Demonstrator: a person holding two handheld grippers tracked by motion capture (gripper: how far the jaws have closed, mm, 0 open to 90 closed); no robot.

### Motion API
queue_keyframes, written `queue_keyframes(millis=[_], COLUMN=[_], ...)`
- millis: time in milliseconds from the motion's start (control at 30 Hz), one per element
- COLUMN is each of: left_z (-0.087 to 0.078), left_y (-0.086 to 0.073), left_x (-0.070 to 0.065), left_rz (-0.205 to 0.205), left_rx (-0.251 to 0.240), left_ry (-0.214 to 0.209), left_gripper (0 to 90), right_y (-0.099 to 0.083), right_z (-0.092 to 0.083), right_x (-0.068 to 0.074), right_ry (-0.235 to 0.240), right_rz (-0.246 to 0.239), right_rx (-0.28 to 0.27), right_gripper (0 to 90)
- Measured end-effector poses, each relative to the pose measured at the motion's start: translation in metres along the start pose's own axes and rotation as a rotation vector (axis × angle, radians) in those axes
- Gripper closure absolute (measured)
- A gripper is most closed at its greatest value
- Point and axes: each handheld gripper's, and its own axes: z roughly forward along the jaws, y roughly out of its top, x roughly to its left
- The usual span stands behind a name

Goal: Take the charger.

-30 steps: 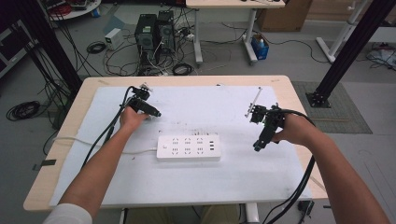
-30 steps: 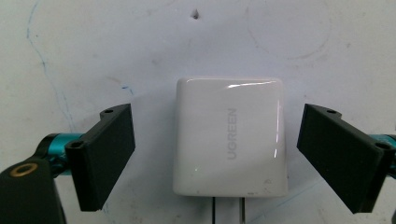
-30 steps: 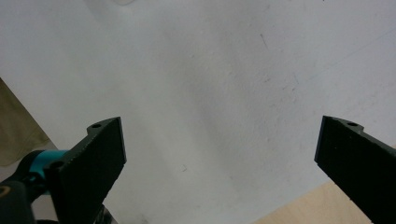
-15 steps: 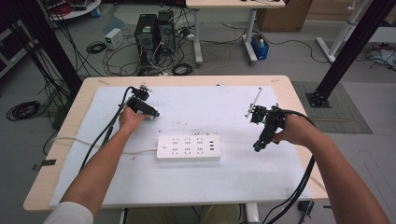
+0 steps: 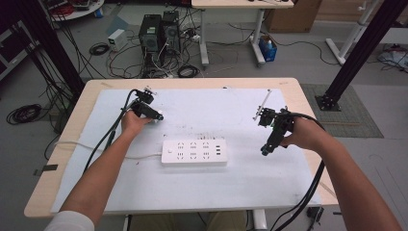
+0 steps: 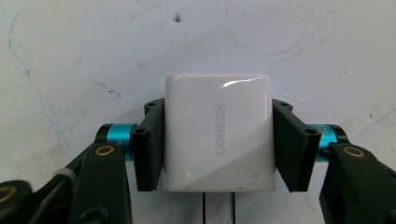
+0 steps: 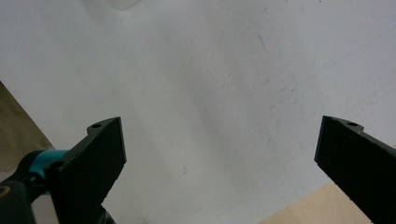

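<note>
White and glossy, the wall charger (image 6: 217, 131) sits clamped between the two black jaws of my left gripper (image 6: 217, 144), which have just been closing on its flat sides; its metal prongs point back toward my hand. It rests on the white mat (image 5: 231, 115) at the table's far left, just behind the power strip (image 5: 194, 152) it is presumably meant for. My right gripper (image 7: 219, 154) hovers spread wide and empty over bare mat, well apart, likely waiting to steady the strip.

white power strip (image 5: 194, 153) mid-table, left gripper (image 5: 156, 117), right gripper (image 5: 265, 150)
</note>
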Motion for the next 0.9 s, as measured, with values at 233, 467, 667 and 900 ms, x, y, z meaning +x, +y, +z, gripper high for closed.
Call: queue_keyframes(millis=[233, 467, 667, 900], left_z=[-0.029, -0.060, -0.085, -0.107], left_y=[0.003, 0.000, -0.008, -0.019], left_x=[-0.001, -0.010, -0.024, -0.036], left_rz=[0.033, 0.162, 0.281, 0.394], left_rx=[-0.043, -0.078, -0.113, -0.117], left_ry=[-0.043, -0.115, -0.199, -0.269], left_gripper=[42.6, 42.6, 42.6, 42.6], right_y=[0.000, -0.003, -0.005, -0.007], right_z=[-0.003, -0.005, -0.008, -0.007], right_x=[0.000, 0.004, 0.007, 0.013], right_ry=[-0.015, -0.047, -0.072, -0.064], right_rz=[0.031, 0.035, 0.087, 0.084], right_rx=[-0.020, -0.041, -0.091, -0.103], right_gripper=[1.3, 1.3, 1.3, 1.3])
